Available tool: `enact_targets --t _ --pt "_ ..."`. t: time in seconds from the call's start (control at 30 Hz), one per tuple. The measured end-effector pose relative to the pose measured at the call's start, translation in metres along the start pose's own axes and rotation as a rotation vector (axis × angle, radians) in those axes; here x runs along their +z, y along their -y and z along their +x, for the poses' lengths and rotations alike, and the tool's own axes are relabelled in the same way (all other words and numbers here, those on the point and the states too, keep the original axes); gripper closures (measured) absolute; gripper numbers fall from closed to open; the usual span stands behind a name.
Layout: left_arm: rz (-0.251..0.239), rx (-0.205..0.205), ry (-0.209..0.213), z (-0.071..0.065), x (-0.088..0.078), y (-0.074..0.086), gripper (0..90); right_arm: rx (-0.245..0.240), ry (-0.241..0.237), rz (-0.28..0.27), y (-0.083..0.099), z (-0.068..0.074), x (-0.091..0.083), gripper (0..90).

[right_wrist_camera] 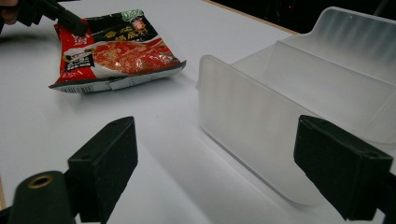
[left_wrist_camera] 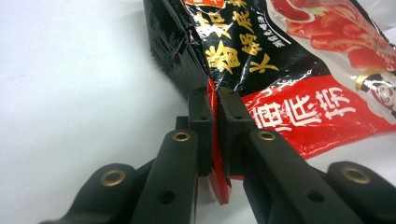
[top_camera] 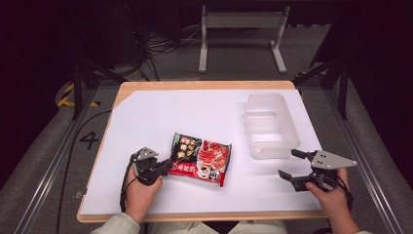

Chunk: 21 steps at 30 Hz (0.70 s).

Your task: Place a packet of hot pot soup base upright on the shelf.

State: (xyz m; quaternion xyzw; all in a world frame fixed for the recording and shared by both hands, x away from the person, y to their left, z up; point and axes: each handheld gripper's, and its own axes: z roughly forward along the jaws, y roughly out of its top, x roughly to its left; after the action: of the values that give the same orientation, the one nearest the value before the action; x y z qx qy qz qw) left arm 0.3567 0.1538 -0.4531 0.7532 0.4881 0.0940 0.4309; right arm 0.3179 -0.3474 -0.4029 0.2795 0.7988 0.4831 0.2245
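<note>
A red and black food packet [top_camera: 202, 158] lies flat near the middle of the white table. My left gripper [top_camera: 168, 166] is at the packet's left edge, its jaws pinched on that edge. In the left gripper view the packet [left_wrist_camera: 299, 70] has its thin red rim squeezed between the two pads of the left gripper [left_wrist_camera: 215, 135]. My right gripper [top_camera: 292, 165] rests at the front right with its jaws wide apart and nothing between them. The right gripper view shows the right gripper [right_wrist_camera: 224, 158] facing the packet [right_wrist_camera: 116, 56] far off.
A clear plastic bin [top_camera: 270, 124] stands at the back right of the table, just beyond the right gripper; in the right gripper view the bin [right_wrist_camera: 289, 102] is close ahead. The white sheet [top_camera: 160, 112] covers the wooden tabletop.
</note>
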Motion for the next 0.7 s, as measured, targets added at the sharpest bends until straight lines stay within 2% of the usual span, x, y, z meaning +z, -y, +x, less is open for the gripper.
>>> enact_targets --t 0.2,0.27,0.4,0.6,0.7 --pt "-0.007 -0.012 -0.003 -0.001 -0.001 -0.002 87.7 -0.004 0.001 0.003 0.0 0.0 0.0 13.8" --pt "-0.004 -0.035 0.009 0.0 -0.002 -0.003 87.9 -0.003 0.002 0.003 0.0 0.0 0.0 13.8" --pt "-0.033 -0.048 0.015 -0.002 -0.005 -0.011 88.3 -0.005 0.004 0.0 0.0 0.0 0.001 13.7" --pt "-0.075 -0.013 0.007 -0.012 -0.013 -0.027 88.4 -0.003 0.005 -0.003 0.0 0.0 0.0 13.7" --pt "-0.105 0.025 -0.003 -0.021 -0.017 -0.038 88.5 -0.005 0.007 -0.003 0.0 0.0 0.0 13.8"
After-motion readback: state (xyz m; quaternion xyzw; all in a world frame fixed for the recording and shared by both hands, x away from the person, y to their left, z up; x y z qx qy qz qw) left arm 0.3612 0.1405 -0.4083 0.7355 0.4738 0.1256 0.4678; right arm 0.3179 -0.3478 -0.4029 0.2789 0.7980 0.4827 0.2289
